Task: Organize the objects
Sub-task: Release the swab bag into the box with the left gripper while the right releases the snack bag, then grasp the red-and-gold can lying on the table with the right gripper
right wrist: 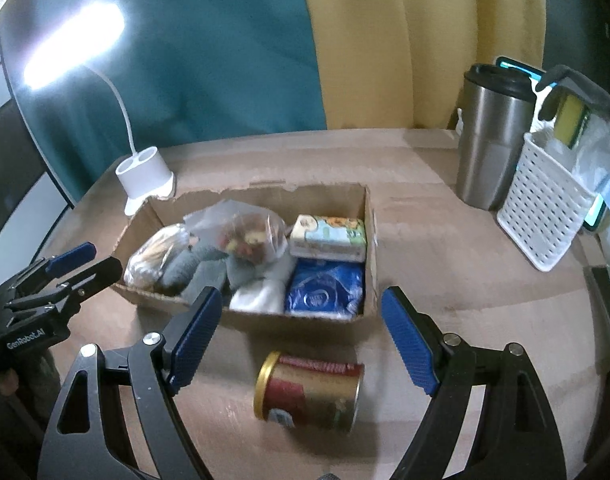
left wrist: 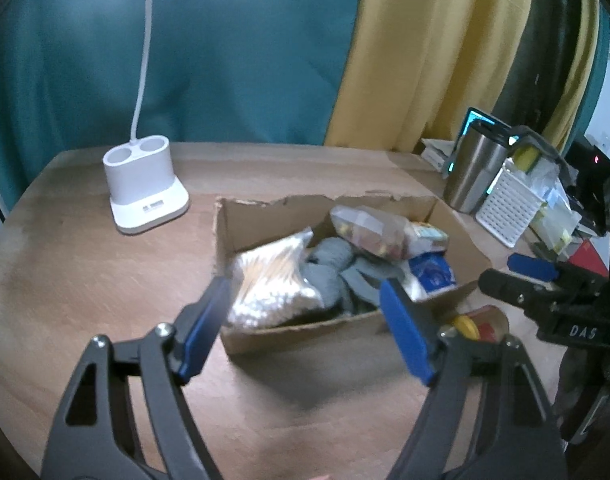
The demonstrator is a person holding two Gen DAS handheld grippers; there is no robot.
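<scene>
A torn cardboard box (left wrist: 261,210) (right wrist: 371,216) sits on the wooden table. It holds a bag of cotton swabs (left wrist: 271,280), grey cloth (left wrist: 331,268) (right wrist: 203,266), a clear bag of snacks (right wrist: 245,232), a tissue pack (right wrist: 329,236) and a blue packet (right wrist: 325,290). A gold and red can (right wrist: 311,390) lies on its side in front of the box, between the right gripper's fingers; part of it shows in the left wrist view (left wrist: 479,324). My left gripper (left wrist: 305,320) is open and empty before the box. My right gripper (right wrist: 301,328) is open and empty above the can.
A white desk lamp base (left wrist: 145,184) (right wrist: 147,176) stands at the back left. A steel tumbler (left wrist: 475,170) (right wrist: 493,132) and a white perforated basket (left wrist: 509,204) (right wrist: 545,204) with a sponge stand at the right. Teal and yellow curtains hang behind.
</scene>
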